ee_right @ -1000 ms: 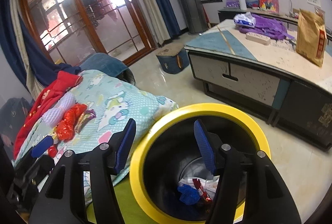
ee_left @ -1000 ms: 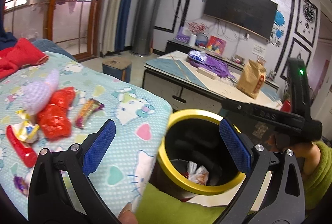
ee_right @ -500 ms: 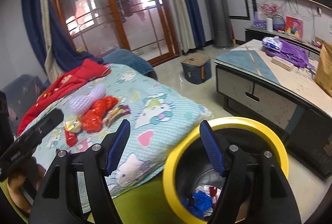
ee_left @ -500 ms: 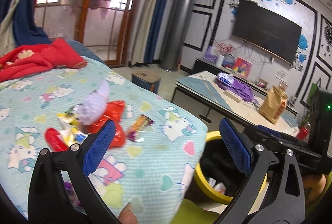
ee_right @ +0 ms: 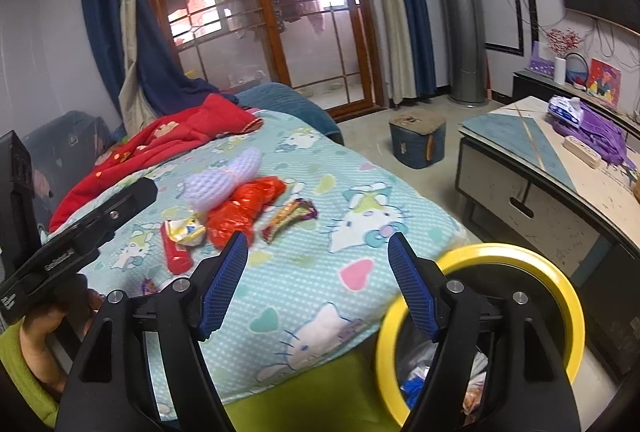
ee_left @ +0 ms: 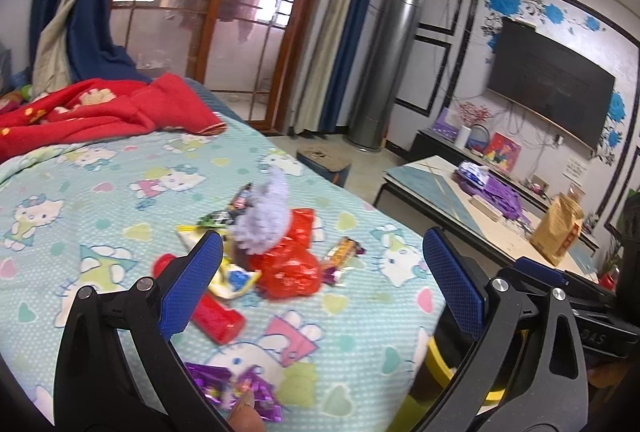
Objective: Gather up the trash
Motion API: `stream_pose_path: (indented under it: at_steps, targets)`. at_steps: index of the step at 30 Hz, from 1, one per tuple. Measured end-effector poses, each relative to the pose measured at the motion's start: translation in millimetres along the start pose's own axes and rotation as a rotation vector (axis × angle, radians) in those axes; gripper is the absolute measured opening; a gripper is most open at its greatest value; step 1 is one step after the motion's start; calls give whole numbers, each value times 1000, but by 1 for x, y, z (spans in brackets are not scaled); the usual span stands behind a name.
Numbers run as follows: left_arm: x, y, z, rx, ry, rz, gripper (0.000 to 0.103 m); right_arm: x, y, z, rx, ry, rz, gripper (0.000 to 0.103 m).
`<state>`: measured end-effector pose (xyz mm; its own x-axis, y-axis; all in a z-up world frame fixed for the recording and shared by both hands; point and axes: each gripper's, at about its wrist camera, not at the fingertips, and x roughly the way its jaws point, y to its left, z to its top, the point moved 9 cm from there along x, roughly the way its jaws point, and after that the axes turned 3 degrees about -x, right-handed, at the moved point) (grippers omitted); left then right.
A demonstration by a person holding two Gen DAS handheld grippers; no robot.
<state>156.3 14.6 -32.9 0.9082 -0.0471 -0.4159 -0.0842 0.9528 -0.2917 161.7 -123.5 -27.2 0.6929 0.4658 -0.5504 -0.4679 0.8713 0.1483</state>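
Both tools stand wide with nothing between the blue pads: the left gripper (ee_left: 322, 274) fills the lower part of its view, and the right gripper (ee_right: 318, 282), whose jaws have just been opening, fills the lower part of its own. The trash sits mid-frame on the cartoon-cat blanket (ee_right: 320, 272) — a crumpled red wrapper (ee_left: 290, 266), a red tube (ee_left: 216, 316), a striped candy wrapper (ee_right: 288, 218), a lilac knitted piece (ee_right: 224, 179) and purple foil scraps (ee_left: 236, 392) at the bottom edge. The yellow-rimmed bin (ee_right: 560, 296) stands at lower right of the right view, just beside the blanket's edge, with litter inside.
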Motion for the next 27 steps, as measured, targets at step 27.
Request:
stream_pose_path:
  at_steps: [27]
  targets:
    - [16, 144, 5, -241, 111, 211, 92, 80, 96, 37, -84, 53, 137, 70]
